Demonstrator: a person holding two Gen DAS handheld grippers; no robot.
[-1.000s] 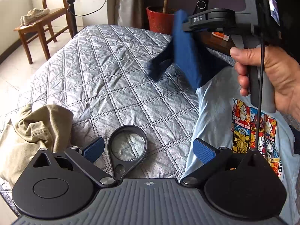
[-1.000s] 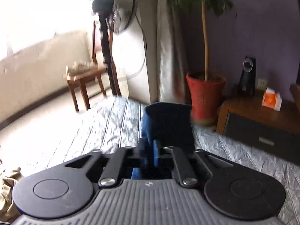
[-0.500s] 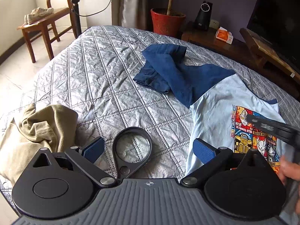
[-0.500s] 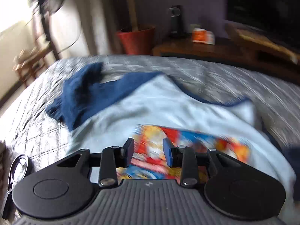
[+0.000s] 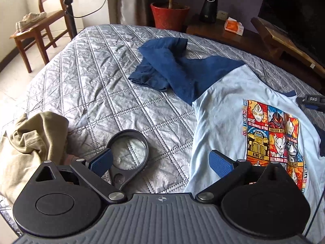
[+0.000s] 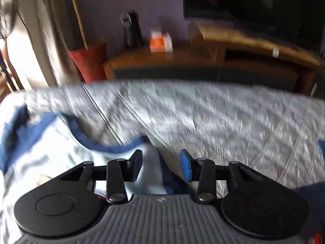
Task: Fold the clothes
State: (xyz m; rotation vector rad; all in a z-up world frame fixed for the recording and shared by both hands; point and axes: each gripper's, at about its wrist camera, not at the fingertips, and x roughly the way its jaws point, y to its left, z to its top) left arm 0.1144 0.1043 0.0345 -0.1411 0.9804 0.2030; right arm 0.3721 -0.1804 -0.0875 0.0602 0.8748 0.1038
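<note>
Two grippers are in my feeds, both with jaws apart and nothing between them. My left gripper [image 5: 160, 162] is spread wide, low over the quilt [image 5: 97, 77]. Its left pad sits over the rim of a magnifier [image 5: 130, 152] lying flat on the quilt, and its right pad hangs over the near left edge of the shirt [image 5: 227, 126]. Whether either pad touches what is below it, I cannot tell. Most of the gap between the pads shows only bare quilt.

Left of that gripper lies a crumpled tan garment [image 5: 28, 148], well apart from the shirt. The shirt is pale blue with a colourful printed panel facing up, spread over the right side of the quilt. Its dark blue sleeve [image 5: 172, 69] trails away to the far left, bunched and folded over on itself.

My right gripper [image 6: 160, 166] shows at the right edge of the left view, beside the shirt's neck end. Its own view is blurred. Its jaws stand moderately open, with the shirt's [image 6: 61, 152] pale cloth and a dark blue edge under the gap, just short of the collar [image 6: 105, 146]. Contact I cannot judge.

Beyond the quilt stand a chair [image 5: 38, 30], a red pot [image 5: 168, 16] and a wooden cabinet [image 6: 203, 61].
</note>
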